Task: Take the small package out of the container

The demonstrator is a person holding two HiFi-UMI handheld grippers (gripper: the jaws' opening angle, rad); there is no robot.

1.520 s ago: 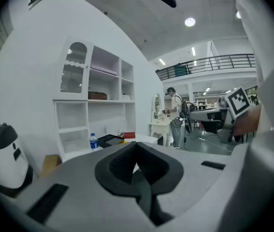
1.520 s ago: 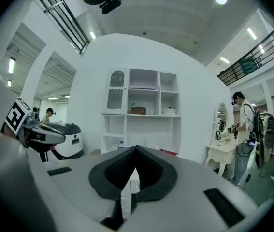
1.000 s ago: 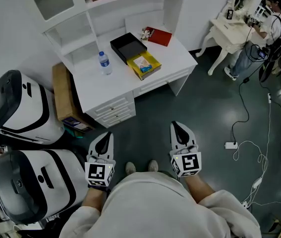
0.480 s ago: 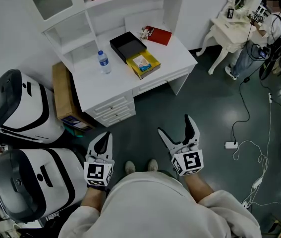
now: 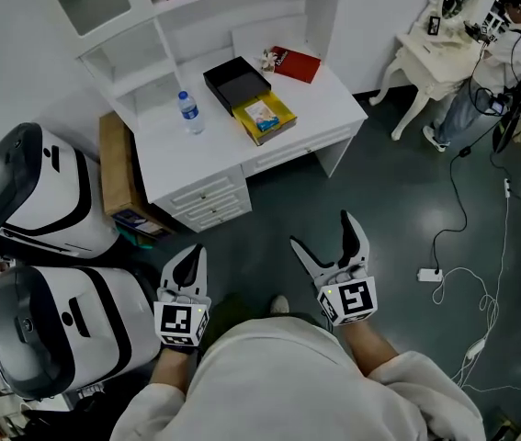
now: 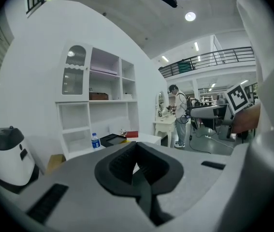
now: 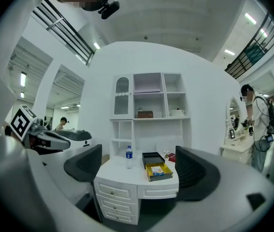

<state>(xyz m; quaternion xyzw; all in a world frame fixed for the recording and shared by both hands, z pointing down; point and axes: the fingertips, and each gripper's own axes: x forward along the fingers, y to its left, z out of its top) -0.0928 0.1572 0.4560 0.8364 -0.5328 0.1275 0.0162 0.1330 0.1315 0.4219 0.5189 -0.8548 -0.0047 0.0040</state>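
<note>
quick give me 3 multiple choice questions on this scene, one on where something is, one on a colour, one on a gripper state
1. In the head view, where does the water bottle stand?
A. on the white desk, left of the black box
B. inside the black box
C. on the floor

2. What colour is the container that holds the small package?
A. red
B. yellow
C. green

3. How do the right gripper's jaws stand?
A. closed on the water bottle
B. closed together, empty
C. wide apart, empty

Answers:
1 A: the water bottle stands upright on the desktop, apart from the black box.
2 B: the container's rim and walls are yellow.
3 C: the jaws have just been opening, and nothing is between them.
</note>
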